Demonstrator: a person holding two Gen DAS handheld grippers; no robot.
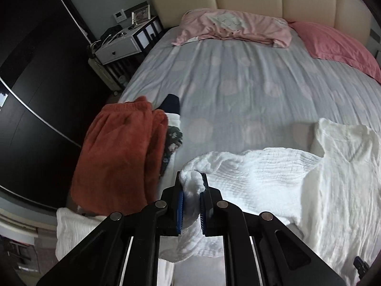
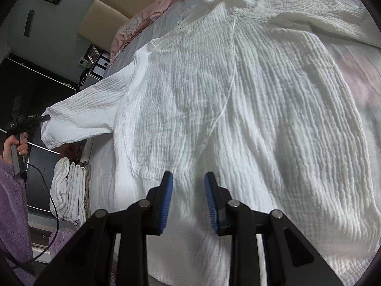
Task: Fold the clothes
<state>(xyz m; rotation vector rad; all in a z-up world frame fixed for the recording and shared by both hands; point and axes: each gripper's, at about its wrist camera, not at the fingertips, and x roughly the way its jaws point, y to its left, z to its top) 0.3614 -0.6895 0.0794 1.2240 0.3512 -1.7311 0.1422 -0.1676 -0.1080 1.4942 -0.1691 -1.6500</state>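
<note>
Left gripper clamps white shirt sleeve.
Right gripper hovers over shirt — 2 fingers apart, empty.

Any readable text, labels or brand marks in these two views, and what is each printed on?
None can be read for certain.
Left gripper body: a small white mark, too blurred to read.
White shirt neck tag: too small to read.
Pink pillowcase: faint dark scribbles, unreadable.
Framed picture on the nightstand: no legible text.
</note>
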